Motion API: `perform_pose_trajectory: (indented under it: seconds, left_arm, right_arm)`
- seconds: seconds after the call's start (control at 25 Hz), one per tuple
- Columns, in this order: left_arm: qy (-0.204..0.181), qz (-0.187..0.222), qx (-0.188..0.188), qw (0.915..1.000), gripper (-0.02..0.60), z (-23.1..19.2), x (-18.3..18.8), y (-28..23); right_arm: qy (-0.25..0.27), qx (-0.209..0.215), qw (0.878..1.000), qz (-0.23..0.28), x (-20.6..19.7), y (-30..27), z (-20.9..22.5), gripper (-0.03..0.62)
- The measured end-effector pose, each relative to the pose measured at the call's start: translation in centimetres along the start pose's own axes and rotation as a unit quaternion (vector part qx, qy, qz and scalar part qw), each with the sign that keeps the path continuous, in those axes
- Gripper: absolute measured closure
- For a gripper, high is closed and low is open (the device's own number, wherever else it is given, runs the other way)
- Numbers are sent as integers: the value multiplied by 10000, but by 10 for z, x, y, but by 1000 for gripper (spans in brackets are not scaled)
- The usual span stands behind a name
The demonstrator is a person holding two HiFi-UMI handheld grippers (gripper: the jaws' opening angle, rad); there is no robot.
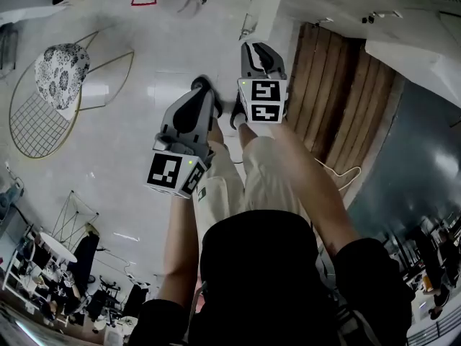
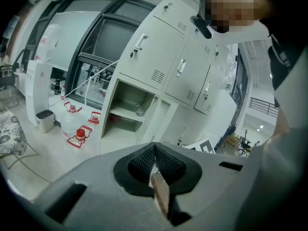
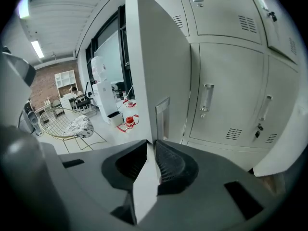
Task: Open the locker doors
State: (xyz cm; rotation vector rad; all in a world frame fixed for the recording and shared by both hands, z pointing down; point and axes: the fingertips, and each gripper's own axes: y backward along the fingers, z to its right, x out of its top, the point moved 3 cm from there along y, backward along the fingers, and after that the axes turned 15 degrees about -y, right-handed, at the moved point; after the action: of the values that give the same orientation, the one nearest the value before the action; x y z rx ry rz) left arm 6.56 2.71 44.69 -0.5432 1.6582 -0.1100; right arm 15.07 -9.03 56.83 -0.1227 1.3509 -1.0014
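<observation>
A bank of white lockers [image 2: 159, 57] stands ahead, with one lower compartment [image 2: 132, 109] open and its shelves showing. In the right gripper view an open locker door [image 3: 159, 61] stands edge-on, and my right gripper [image 3: 150, 146] is shut on its lower edge. From the head view that gripper [image 1: 259, 49] reaches up to the door's white edge [image 1: 268, 2]. My left gripper [image 1: 204, 85] hangs just left of it, away from the lockers. Its jaws [image 2: 155, 150] are shut with nothing between them. Closed doors with upright handles [image 3: 207, 97] lie to the right of the held door.
A wire chair with a patterned cushion [image 1: 54, 71] stands on the pale floor to the left. Water bottles with red caps [image 2: 79, 134] and a small white bin [image 2: 44, 120] sit near the open compartment. A wooden slatted panel [image 1: 338, 99] lies on the right.
</observation>
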Motion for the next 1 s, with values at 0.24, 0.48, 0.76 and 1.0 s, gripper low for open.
perform_pose_trajectory:
  seconds: [0.24,0.48,0.76,1.0]
  left_arm:
    - [-4,-67,-151,9999,563,13,1,3]
    - [-128,-51,-335,9993,563,24,2,-2]
    - [-247,-52,-526,9983,563,37,12,-12]
    - [-386,-71,-646,9971,563,46,20,-17]
  right_arm:
    - [-85,-322,9994,2,-6,16,28,537]
    - [-156,-549,9983,73,-3,29,49,540]
    - [-170,-712,9972,136,2,40,78,540]
    - [-118,-821,9964,150,3,43,99,542]
